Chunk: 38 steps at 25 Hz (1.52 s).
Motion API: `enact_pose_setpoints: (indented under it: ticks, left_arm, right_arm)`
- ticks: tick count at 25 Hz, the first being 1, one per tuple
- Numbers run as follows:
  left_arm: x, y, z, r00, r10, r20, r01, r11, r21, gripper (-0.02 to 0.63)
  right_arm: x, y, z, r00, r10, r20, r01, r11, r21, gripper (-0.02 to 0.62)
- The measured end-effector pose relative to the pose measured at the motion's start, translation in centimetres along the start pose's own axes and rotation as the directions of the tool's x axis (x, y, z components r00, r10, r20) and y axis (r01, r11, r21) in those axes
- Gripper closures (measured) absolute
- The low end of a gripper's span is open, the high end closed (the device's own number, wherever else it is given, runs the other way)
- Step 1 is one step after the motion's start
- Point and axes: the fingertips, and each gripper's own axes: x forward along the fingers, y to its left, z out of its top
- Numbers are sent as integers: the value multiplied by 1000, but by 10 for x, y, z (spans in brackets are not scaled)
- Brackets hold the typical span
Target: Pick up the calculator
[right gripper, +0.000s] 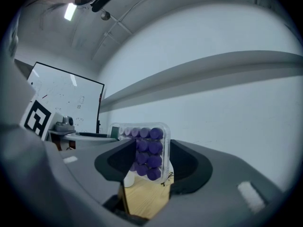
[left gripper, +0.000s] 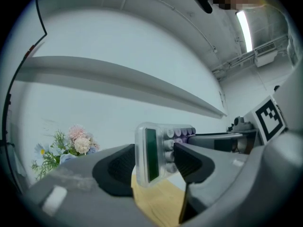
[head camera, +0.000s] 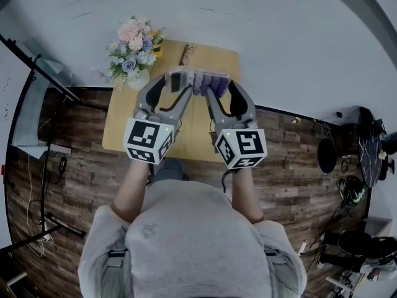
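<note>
Left claw (left gripper: 155,160) and right claw (right gripper: 151,160) each clamped on one end of calculator (head camera: 200,79), held above wooden counter (head camera: 121,126); flower bouquet (head camera: 131,51) at counter's far-left corner.

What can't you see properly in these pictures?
- Clear calculator with purple keys: screen contents unreadable in left gripper view, seen nearly edge-on.
- Its key labels: too small in right gripper view.
- Small dark object on wooden table: too tiny in head view to name.

Calculator (right gripper: 147,152): glossy clear plastic casing. Table (head camera: 211,58): matt pale wood.
</note>
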Motion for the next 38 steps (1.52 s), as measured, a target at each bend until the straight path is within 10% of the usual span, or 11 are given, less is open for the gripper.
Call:
enact_pose_setpoints:
  ticks: [38]
  left_arm:
    - [-37, -33, 51, 992, -1, 128, -15, 992, 124, 345]
  right_arm:
    - [-46, 20, 48, 988, -2, 153, 14, 997, -76, 379]
